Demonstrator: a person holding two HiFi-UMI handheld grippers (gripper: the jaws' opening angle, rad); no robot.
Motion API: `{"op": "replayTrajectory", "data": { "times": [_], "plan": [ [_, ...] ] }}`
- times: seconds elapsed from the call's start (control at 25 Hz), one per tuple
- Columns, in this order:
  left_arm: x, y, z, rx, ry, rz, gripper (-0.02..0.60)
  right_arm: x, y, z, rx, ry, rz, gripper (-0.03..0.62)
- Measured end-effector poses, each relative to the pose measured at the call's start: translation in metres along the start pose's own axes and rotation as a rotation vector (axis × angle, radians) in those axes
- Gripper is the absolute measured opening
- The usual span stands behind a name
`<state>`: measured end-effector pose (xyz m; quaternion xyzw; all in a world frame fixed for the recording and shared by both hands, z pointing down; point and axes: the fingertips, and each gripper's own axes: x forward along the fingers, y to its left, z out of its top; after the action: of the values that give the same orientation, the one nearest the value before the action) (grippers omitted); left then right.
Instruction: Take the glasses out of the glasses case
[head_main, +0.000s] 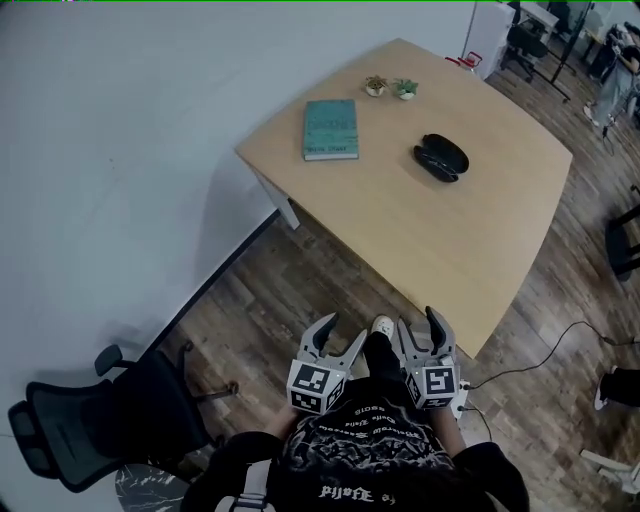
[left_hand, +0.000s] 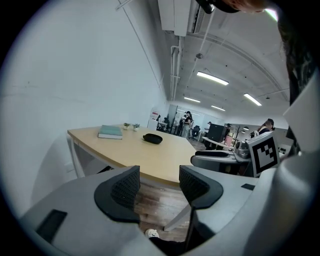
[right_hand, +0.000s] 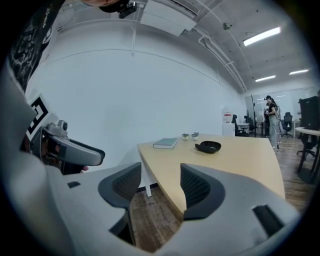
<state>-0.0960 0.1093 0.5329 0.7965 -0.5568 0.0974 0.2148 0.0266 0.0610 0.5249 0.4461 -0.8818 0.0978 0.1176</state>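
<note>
While hanging back from the bench (head_main: 500, 260), haven't started yet. Got left tongs (head_main: 342, 335) and right tongs (head_main: 421, 328) wide open, empty. Need to reach the glasses case (head_main: 441, 157) mid-bench, glasses unseen.

The table (head_main: 480, 240) is pale tan. On it, the glasses case (head_main: 441, 157) is black and the book (head_main: 330, 128) teal. Near the table, the left gripper (head_main: 347, 330) and right gripper (head_main: 418, 322) are grey with black-and-white markers.

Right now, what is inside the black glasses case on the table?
The glasses case lies on the table. Its inside is dark and too small to read; whether anything lies in it cannot be seen.
</note>
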Motion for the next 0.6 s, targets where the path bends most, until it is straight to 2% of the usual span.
{"op": "replayTrajectory", "data": {
  "times": [0.24,0.44,0.6],
  "plan": [
    [0.068,0.019,0.044,-0.006,-0.032,0.06,0.252,0.059,-0.048,0.035,-0.045,-0.025,0.054,0.256],
    [0.115,0.014,0.087,0.022,-0.072,0.088,0.252,0.083,-0.093,0.079,-0.145,-0.074,0.061,0.256],
    [0.145,0.004,0.111,0.061,-0.095,0.089,0.252,0.103,-0.128,0.092,-0.127,-0.077,0.06,0.256]
  ]
}}
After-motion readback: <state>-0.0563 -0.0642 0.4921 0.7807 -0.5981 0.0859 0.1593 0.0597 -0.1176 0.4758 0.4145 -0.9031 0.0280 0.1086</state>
